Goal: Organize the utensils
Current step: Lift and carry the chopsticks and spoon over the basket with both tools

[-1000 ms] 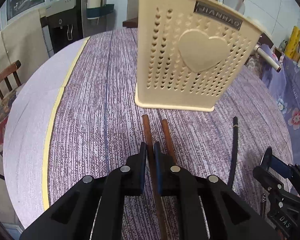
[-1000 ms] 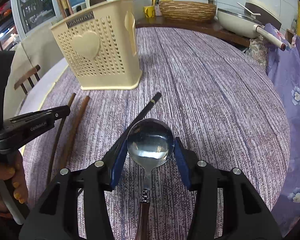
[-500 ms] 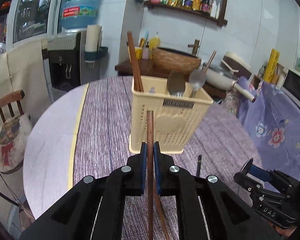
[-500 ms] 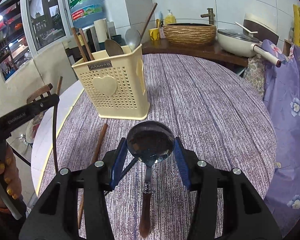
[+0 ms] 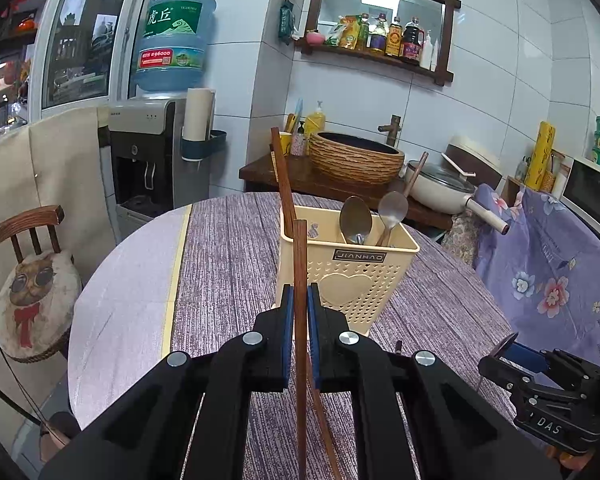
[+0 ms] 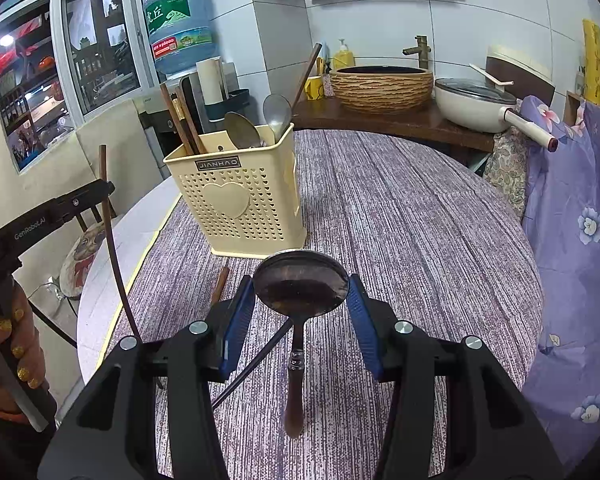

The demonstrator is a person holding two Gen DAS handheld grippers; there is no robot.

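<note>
A cream perforated utensil basket (image 5: 352,280) stands on the round table, holding brown chopsticks (image 5: 282,176) and two metal spoons (image 5: 354,218). It also shows in the right wrist view (image 6: 240,204). My left gripper (image 5: 299,312) is shut on a brown chopstick (image 5: 300,264), held upright above the table in front of the basket. My right gripper (image 6: 300,304) is shut on the bowl of a metal spoon (image 6: 300,282) with a wooden handle, held above the table. One brown chopstick (image 6: 220,282) and one black chopstick (image 6: 256,360) lie on the table.
The table has a purple striped cloth (image 6: 400,220) with a yellow tape line (image 5: 176,272) at the left. A chair with a cat cushion (image 5: 32,292) stands left of the table. A flowered purple cloth (image 5: 548,264) lies at the right. A counter with a woven basin (image 5: 356,160) is behind.
My left gripper lifted the brown chopstick off the table and raised it upright. My right gripper rose with the spoon. The basket now sits lower and farther in both views.
</note>
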